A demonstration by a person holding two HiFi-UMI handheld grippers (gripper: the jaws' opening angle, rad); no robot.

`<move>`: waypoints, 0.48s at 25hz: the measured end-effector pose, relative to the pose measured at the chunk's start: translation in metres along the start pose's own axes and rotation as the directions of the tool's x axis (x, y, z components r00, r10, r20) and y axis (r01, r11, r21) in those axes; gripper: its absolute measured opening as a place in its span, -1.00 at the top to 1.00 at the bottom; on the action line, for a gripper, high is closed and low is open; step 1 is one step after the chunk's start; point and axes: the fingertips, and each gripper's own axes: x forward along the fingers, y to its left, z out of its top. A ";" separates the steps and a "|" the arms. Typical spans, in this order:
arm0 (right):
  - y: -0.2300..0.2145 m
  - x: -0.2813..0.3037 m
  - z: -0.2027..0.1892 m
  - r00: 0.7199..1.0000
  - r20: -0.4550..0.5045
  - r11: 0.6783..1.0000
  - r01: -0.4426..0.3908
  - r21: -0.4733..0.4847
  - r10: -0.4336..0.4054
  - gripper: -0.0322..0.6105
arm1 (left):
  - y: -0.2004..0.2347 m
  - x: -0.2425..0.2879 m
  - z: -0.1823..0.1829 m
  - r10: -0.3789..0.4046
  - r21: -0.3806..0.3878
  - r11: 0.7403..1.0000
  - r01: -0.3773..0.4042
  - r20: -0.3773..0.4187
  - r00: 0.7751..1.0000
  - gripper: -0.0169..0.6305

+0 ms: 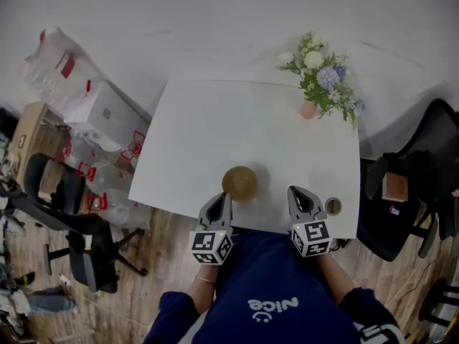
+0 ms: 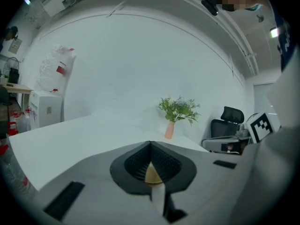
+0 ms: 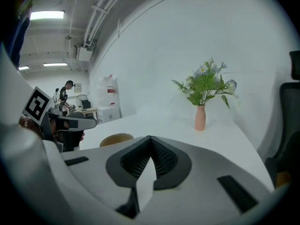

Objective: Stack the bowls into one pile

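A golden-brown bowl (image 1: pixel 239 183) sits near the front edge of the white table (image 1: pixel 208 135). From above it reads as one round shape, and I cannot tell how many bowls are nested in it. My left gripper (image 1: pixel 223 198) is shut and empty, its tips just at the bowl's near left rim. In the left gripper view a sliver of the bowl (image 2: pixel 152 175) shows below the closed left gripper (image 2: pixel 150 144). My right gripper (image 1: pixel 295 192), also shut and empty, hovers to the right of the bowl. The right gripper view has the bowl (image 3: pixel 116 138) left of the closed right gripper (image 3: pixel 150 138).
A pink vase of flowers (image 1: pixel 308 110) stands at the table's far right, also the vase (image 3: pixel 200 117). A small round item (image 1: pixel 333 206) lies at the front right corner. Black office chairs (image 1: pixel 401 192) flank the table; boxes and plastic bags (image 1: pixel 93 113) crowd the floor at left.
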 end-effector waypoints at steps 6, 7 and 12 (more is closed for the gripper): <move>-0.012 0.000 0.004 0.998 0.014 0.998 0.068 0.005 -0.068 0.83 | 0.007 0.000 0.003 0.015 -0.010 1.000 -0.015 0.014 1.000 0.90; -0.014 -0.001 0.006 0.997 0.019 0.997 0.078 0.005 -0.078 0.83 | 0.008 -0.001 0.003 0.017 -0.012 1.000 -0.017 0.017 1.000 0.90; -0.011 0.003 0.010 0.998 0.028 0.998 0.064 0.000 -0.064 0.83 | 0.011 0.002 0.005 0.017 -0.013 1.000 -0.016 0.016 1.000 0.90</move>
